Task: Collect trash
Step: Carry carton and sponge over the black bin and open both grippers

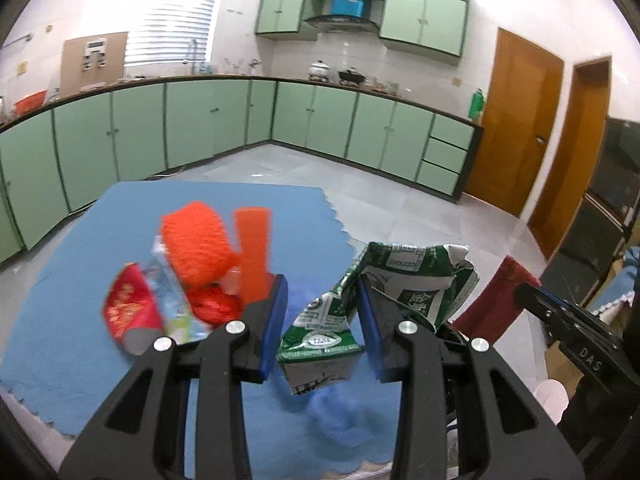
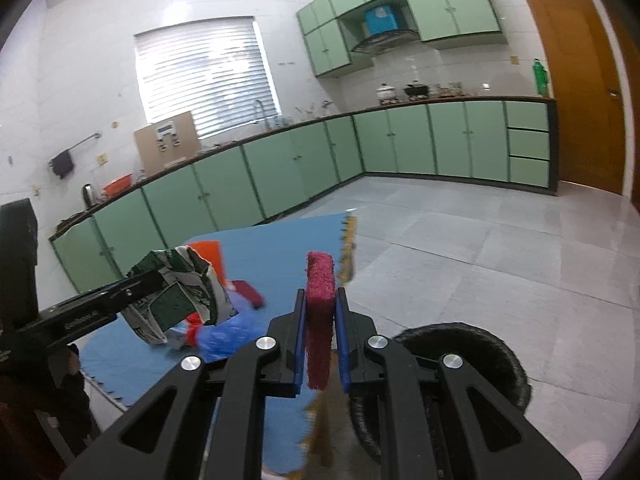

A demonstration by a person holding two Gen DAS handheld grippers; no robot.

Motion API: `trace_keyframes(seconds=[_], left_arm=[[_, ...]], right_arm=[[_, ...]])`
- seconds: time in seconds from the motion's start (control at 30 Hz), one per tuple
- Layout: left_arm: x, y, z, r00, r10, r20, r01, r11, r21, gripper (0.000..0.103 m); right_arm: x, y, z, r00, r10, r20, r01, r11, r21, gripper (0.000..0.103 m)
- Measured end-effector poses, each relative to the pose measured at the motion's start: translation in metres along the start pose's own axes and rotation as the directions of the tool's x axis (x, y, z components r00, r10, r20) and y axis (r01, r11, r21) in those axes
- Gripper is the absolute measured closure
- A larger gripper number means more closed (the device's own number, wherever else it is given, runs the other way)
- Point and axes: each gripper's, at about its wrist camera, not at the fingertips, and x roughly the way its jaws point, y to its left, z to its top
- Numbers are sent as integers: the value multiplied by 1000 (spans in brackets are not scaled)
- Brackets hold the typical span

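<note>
- The left gripper has its jaws apart, with a crumpled green carton between them; the carton seems caught against the right-hand blue pad while the other pad stands clear of it, so whether it is truly gripped I cannot tell.
- The right gripper has its jaws clamped on a dark red scrub pad, held upright, edge-on to the camera.
- Both pieces are lifted above the blue mat on the floor.
- Just below and beside the right jaws sits a round black bin; its inside is not visible.
- Judging by this, collection is partway: two items are in hand but not yet dropped.
- Still on the mat, left of the left jaws: orange foam netting, an orange strip, a red wrapper and a clear plastic wrapper, blurred.
- The carton hangs well left of the bin and must cross over.
</note>
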Motion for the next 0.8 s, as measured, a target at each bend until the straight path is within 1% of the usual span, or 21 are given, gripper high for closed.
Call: trace_keyframes(seconds=[0.2, 0.33, 0.53, 0.67, 0.7, 0.73, 0.77, 0.8], left_arm=[[48, -48, 0, 996, -70, -52, 72, 996, 53, 69], [85, -78, -1, 992, -101, -80, 107, 991, 78, 69], [134, -107, -6, 984, -120, -132, 133, 987, 92, 69], [172, -125, -10, 974, -125, -189, 146, 984, 101, 69], [180, -128, -11, 971, -123, -206, 147, 984, 103, 69], [184, -127, -12, 968, -126, -217, 150, 983, 102, 68], [194, -130, -14, 960, -134, -245, 162, 982, 100, 68], [198, -130, -14, 957, -136, -258, 165, 982, 95, 64]], right_arm=[[8, -51, 0, 996, -87, -17, 88, 995, 49, 90], [18, -78, 3, 991, -131, -30, 133, 989, 59, 90], [37, -118, -2, 983, -176, -60, 181, 980, 78, 90], [52, -144, -10, 977, -192, -96, 201, 975, 99, 90], [57, -149, -13, 976, -190, -105, 201, 974, 103, 87], [62, -155, -16, 973, -196, -123, 209, 972, 105, 87], [65, -158, -19, 970, -204, -133, 219, 970, 107, 87], [69, -160, -21, 967, -208, -146, 224, 969, 107, 83]])
